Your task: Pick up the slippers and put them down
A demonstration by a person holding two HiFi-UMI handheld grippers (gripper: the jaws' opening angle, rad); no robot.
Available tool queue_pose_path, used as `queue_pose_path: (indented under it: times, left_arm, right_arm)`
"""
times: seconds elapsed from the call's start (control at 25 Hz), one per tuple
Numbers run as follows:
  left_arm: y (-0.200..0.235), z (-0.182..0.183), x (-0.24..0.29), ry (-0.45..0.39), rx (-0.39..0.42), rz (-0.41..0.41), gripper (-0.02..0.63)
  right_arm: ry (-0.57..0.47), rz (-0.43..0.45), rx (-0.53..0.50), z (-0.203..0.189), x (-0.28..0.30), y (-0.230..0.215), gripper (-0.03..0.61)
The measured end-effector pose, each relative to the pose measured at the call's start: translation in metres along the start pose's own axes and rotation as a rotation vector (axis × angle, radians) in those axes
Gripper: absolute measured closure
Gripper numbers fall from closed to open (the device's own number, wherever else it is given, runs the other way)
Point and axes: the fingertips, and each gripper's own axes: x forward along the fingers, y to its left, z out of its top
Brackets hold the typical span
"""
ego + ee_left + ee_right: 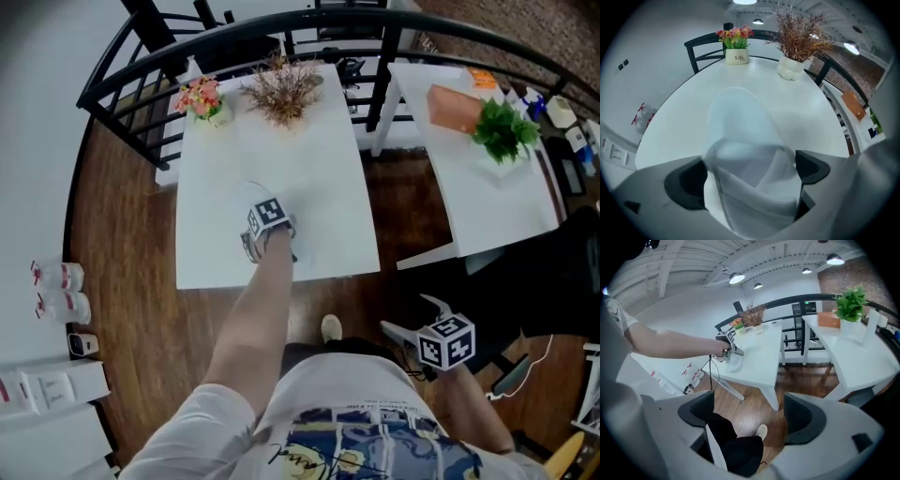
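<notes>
A white slipper (740, 122) lies flat on the white table (323, 216), toe pointing toward the far edge. My left gripper (752, 173) points steeply down over its heel end. The jaws stand wide on either side of the slipper, which fills the gap between them, and I see no squeeze on it. In the head view the marker cube covers the left gripper (265, 234), and the slipper (247, 199) barely shows against the tabletop. My right gripper (409, 319) hangs open and empty over the wooden floor, beside the person's leg. The right gripper view shows the left gripper (724, 347) on the slipper (734, 363).
A pot of pink flowers (202, 99) and a dried plant (281, 90) stand at the table's far end. A second white table (506, 202) to the right holds a green plant (504, 131) and an orange box (454, 109). A black railing (122, 66) curves behind. Bottles (60, 277) stand on the floor at left.
</notes>
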Motion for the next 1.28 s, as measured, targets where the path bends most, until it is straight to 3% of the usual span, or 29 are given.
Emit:
queue_pose_path:
  times: [0.12, 0.32, 0.4, 0.52, 0.72, 0.8, 0.88, 1.0, 1.28]
  left_arm:
    - [-0.003, -0.001, -0.007, -0.002, 0.073, -0.039, 0.112]
    - [0.005, -0.007, -0.031, -0.060, 0.159, -0.086, 0.135]
    - [0.010, -0.007, -0.048, -0.095, 0.192, -0.110, 0.181]
    - [0.030, 0.002, -0.068, -0.136, 0.228, -0.119, 0.183]
    - [0.103, -0.002, -0.110, -0.198, 0.216, -0.111, 0.186]
    - [0.137, 0.014, -0.112, -0.207, 0.214, -0.090, 0.187]
    - [0.183, 0.022, -0.115, -0.214, 0.163, -0.045, 0.187]
    - [0.249, 0.003, -0.135, -0.211, 0.116, -0.031, 0.187]
    - [0.408, -0.066, -0.184, -0.256, 0.042, -0.050, 0.187]
  right_arm:
    - [-0.022, 0.012, -0.004, 0.009, 0.004, 0.004, 0.107]
    - [-0.020, 0.053, -0.059, 0.020, 0.015, 0.021, 0.107]
    - [-0.015, 0.072, -0.082, 0.023, 0.020, 0.031, 0.107]
    - [0.003, 0.117, -0.118, 0.035, 0.040, 0.043, 0.107]
    - [0.065, 0.220, -0.239, 0.040, 0.084, 0.101, 0.107]
    - [0.079, 0.246, -0.277, 0.060, 0.117, 0.118, 0.107]
    - [0.102, 0.293, -0.334, 0.082, 0.152, 0.136, 0.107]
    - [0.115, 0.332, -0.391, 0.082, 0.176, 0.190, 0.107]
    - [0.145, 0.378, -0.492, 0.028, 0.207, 0.348, 0.107]
